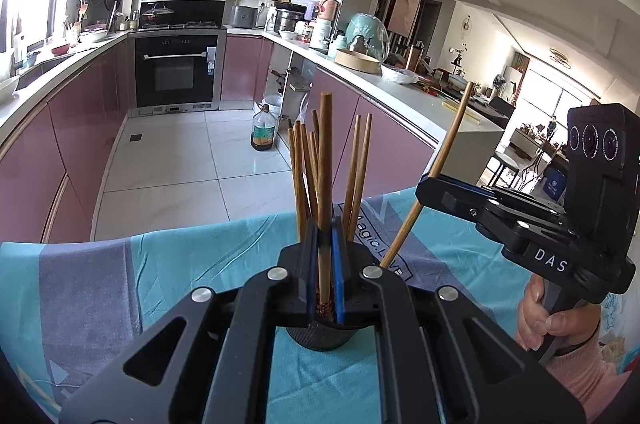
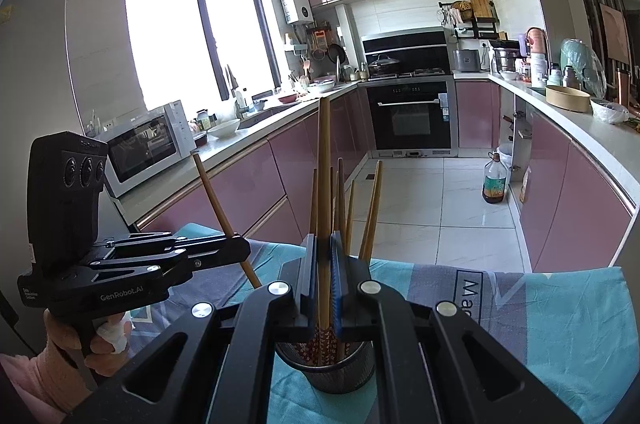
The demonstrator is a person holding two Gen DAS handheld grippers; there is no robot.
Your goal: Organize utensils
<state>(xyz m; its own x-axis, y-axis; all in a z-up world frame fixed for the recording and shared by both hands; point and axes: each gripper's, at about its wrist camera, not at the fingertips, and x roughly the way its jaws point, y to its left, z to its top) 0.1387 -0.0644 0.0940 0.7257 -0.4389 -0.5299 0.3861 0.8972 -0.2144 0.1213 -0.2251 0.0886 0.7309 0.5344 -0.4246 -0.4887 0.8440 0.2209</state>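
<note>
Fingers of the left gripper (image 1: 325, 244) pinch one upright chopstick (image 1: 325, 160); the right gripper (image 2: 323, 256) pinches another chopstick (image 2: 324, 160); both hover over the mesh holder (image 2: 344, 372) of chopsticks on the blue cloth (image 2: 560, 324).

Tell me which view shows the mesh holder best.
The right wrist view: the holder shows its open rim, its mesh wall and the patterned chopstick ends inside. In the left wrist view the holder is mostly hidden behind the left gripper; only its dark lower wall shows.
</note>
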